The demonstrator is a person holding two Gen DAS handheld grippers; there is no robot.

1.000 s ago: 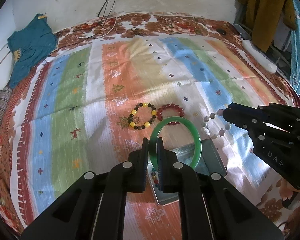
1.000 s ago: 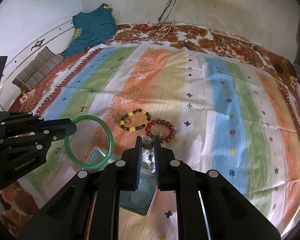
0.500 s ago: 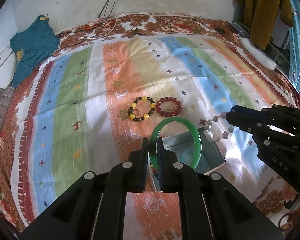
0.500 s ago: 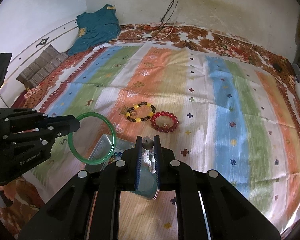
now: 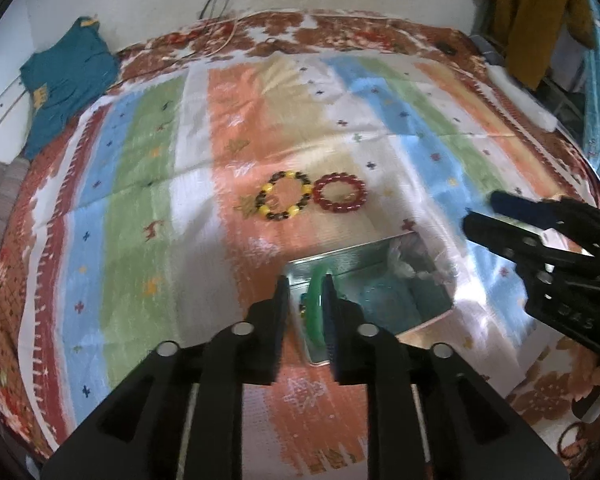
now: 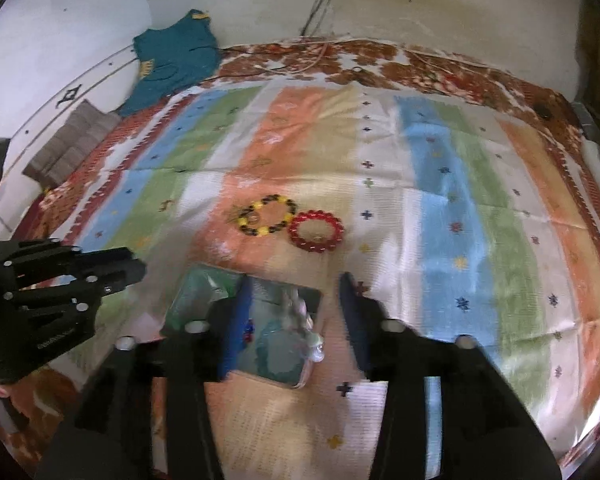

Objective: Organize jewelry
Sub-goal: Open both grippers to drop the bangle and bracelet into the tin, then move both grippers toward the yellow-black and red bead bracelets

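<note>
Since a second ago both pieces have gone from held up over the tin to dropping into it, so we judge 2 drop-offs nearly done.

Left gripper: jaws opening, only a small gap. The bangle is between them, edge-on, now down inside the tin; earlier it stood clear above the rim. We can't tell if the pads still touch it.

Right gripper: jaws opening, spread well apart. It pinched a pale bead string before; now the string hangs loose between the jaws over the tin, blurred, apparently falling or just landed.

The tin sits on the striped cloth, right under both grippers. 2 bracelets remain on the cloth just beyond it, side by side: yellow-black and red. We judge those are next.
</note>
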